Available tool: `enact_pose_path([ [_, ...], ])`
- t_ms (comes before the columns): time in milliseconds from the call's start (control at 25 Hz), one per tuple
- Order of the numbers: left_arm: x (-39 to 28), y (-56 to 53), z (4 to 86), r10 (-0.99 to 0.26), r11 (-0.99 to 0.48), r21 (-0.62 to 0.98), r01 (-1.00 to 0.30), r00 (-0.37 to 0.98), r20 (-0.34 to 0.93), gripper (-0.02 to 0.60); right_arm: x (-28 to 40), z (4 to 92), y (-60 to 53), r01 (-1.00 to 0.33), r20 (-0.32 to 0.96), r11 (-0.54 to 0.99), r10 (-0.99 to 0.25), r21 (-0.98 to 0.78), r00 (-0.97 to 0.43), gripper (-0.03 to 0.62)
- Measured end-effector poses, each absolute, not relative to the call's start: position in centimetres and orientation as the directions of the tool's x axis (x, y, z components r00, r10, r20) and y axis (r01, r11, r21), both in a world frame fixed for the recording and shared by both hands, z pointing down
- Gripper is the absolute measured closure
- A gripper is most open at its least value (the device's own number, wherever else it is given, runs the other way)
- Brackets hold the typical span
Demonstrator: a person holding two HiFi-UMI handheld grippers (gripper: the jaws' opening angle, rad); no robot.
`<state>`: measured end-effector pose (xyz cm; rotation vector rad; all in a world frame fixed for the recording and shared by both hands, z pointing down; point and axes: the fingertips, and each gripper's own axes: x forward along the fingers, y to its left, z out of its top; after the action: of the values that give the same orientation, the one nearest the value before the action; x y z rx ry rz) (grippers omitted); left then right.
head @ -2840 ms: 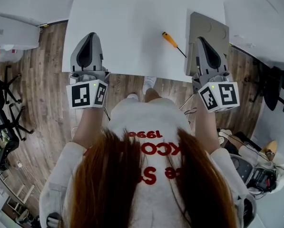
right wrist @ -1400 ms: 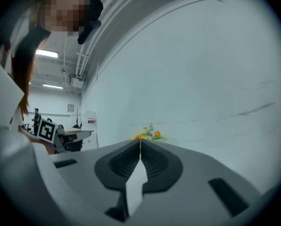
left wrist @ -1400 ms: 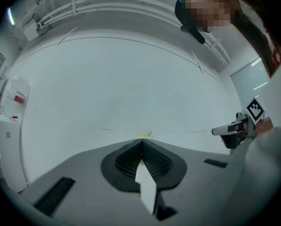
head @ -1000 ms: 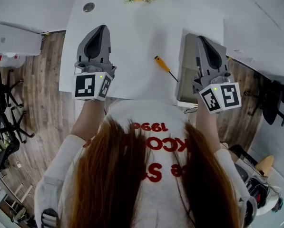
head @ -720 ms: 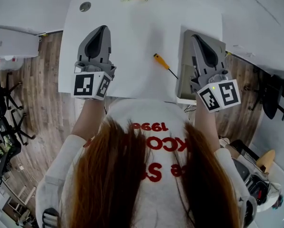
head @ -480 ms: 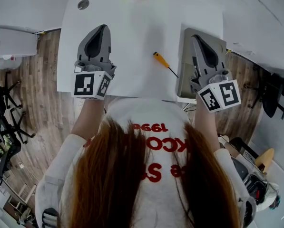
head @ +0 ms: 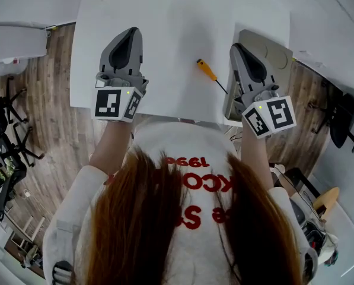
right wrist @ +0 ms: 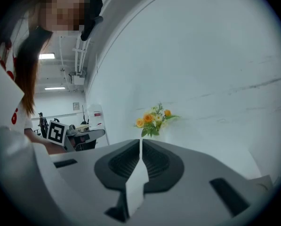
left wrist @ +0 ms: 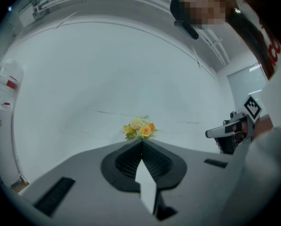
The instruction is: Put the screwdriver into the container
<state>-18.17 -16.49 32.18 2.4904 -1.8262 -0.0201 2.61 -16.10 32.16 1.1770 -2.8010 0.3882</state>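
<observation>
With both pairs of jaws pressed together and empty, the right gripper [head: 238, 47] is edging left off the grey container [head: 273, 47] toward the orange-handled screwdriver [head: 207, 69], which is lying untouched on the white table [head: 171, 22] right of the left gripper [head: 133, 32], so the pickup is still waiting.

Printed in red on the white shirt [head: 185, 150], just behind both claws and seen upside down: "1990". Below that, larger red letters partly under hair: "KCO" legible, the rest cut off. On the marker cube [head: 114, 104] at the back of the left gripper [head: 133, 33], and likewise behind the right gripper [head: 236, 47]: black-and-white square code patterns, no letters. Red label on a white box [left wrist: 8, 86] far left of the left claw: too small to read.
</observation>
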Motion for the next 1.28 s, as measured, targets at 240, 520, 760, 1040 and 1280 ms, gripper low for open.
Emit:
enact_pose_path([
  [240, -18.6, -15.6, 34.3, -0.958, -0.273, 0.063, -0.96, 0.278, 0.077, 0.574, 1.9, 35.0, -15.6, -0.686, 0.231, 0.688, -0.647, -0.235, -0.727, 0.583],
  [520, -18.8, -14.7, 36.8, -0.954, -0.256, 0.079, -0.963, 0.265, 0.138, 0.575, 0.8, 40.5, -15.1, -0.665, 0.346, 0.699, -0.575, -0.263, -0.742, 0.531],
  [760, -20.1, -13.8, 37.7, -0.956, -0.232, 0.073, -0.97, 0.241, 0.168, 0.574, -0.2, 44.5, -14.4, -0.655, 0.424, 0.708, -0.524, -0.266, -0.739, 0.516],
  [1040, -20.9, -13.2, 38.8, -0.952, -0.22, 0.078, -0.972, 0.231, 0.199, 0.575, -1.6, 49.7, -13.1, -0.629, 0.545, 0.744, -0.439, -0.225, -0.714, 0.477],
  [1280, -20.6, -12.7, 39.3, -0.947, -0.225, 0.08, -0.971, 0.237, 0.219, 0.574, -2.1, 53.1, -11.9, -0.574, 0.671, 0.816, -0.387, -0.071, -0.633, 0.455],
])
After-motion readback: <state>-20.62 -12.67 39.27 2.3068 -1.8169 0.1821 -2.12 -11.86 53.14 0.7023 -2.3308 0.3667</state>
